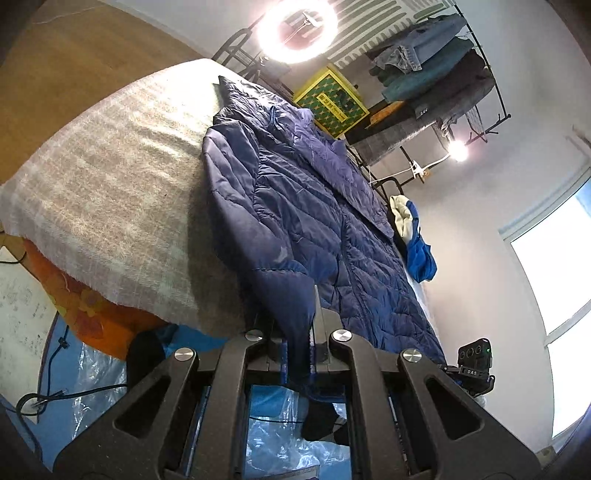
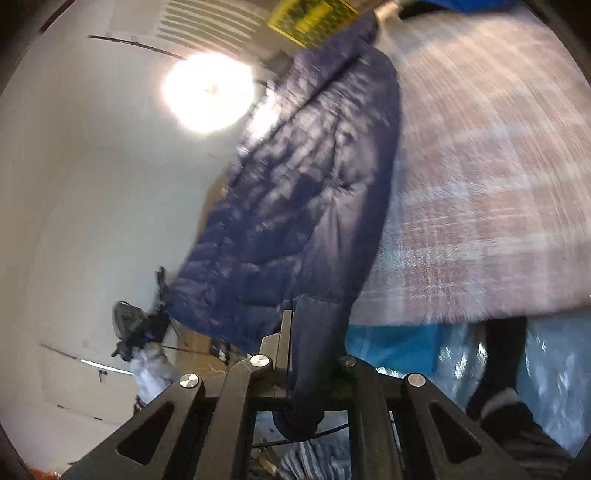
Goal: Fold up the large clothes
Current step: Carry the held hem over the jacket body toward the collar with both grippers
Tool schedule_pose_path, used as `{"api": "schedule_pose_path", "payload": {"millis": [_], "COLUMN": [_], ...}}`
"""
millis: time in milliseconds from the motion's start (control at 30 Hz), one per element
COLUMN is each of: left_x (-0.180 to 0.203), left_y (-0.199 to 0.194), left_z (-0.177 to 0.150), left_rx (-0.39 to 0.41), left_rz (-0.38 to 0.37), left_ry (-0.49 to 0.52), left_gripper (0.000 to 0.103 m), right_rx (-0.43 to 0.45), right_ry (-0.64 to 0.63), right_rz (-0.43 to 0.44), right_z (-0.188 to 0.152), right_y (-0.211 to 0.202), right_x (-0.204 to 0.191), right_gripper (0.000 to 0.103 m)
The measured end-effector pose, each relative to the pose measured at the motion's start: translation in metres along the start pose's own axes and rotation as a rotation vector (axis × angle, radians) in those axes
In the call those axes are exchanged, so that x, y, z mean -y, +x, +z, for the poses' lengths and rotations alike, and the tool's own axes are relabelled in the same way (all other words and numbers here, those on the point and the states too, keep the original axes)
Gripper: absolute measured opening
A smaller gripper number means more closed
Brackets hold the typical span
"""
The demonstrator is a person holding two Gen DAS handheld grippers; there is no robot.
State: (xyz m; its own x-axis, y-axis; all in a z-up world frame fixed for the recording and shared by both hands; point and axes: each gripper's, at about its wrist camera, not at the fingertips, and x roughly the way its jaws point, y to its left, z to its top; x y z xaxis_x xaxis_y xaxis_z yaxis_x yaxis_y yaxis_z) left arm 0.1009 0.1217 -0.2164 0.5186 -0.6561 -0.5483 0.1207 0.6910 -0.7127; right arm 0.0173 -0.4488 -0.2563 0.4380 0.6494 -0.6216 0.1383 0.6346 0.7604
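Observation:
A dark blue quilted puffer jacket [image 1: 295,206] lies spread on a grey plaid blanket [image 1: 110,192] over a table. My left gripper [image 1: 295,325] is shut on the cuff of one jacket sleeve [image 1: 284,280] at the table's near edge. My right gripper [image 2: 314,332] is shut on the other sleeve [image 2: 325,317], whose end hangs down between the fingers. The jacket [image 2: 306,177] and the blanket [image 2: 480,184] are motion-blurred in the right wrist view.
A blue and white garment [image 1: 413,236] hangs off the table's far side. A clothes rack with folded clothes [image 1: 432,70], a ring light [image 1: 297,31] and a yellow box [image 1: 330,101] stand behind. Blue plastic sheeting [image 1: 92,380] and cables cover the floor.

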Motion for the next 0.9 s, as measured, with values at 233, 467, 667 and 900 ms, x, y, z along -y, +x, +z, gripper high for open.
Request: {"api": "schedule_pose_path", "payload": {"millis": [233, 467, 667, 900], "left_x": [0.003, 0.019, 0.049, 0.072], "left_y": [-0.006, -0.010, -0.002, 0.025], "left_z": [0.007, 0.032, 0.073, 0.119], "left_rx": [0.012, 0.035, 0.069, 0.094], "left_rz": [-0.018, -0.034, -0.018, 0.036], "left_ry": [-0.011, 0.003, 0.055, 0.115], "left_gripper": [0.004, 0.004, 0.004, 0.004], "right_rx": [-0.005, 0.062, 0.123, 0.177], "right_ry": [0.024, -0.057, -0.076, -0.121], "right_rz": [0.041, 0.046, 0.027, -0.013], "right_z": [0.008, 0.028, 0.057, 0.099], "right_y": [-0.020, -0.041, -0.047, -0.049], "right_x": [-0.010, -0.044, -0.057, -0.074], "right_gripper": [0.005, 0.004, 0.004, 0.004]}}
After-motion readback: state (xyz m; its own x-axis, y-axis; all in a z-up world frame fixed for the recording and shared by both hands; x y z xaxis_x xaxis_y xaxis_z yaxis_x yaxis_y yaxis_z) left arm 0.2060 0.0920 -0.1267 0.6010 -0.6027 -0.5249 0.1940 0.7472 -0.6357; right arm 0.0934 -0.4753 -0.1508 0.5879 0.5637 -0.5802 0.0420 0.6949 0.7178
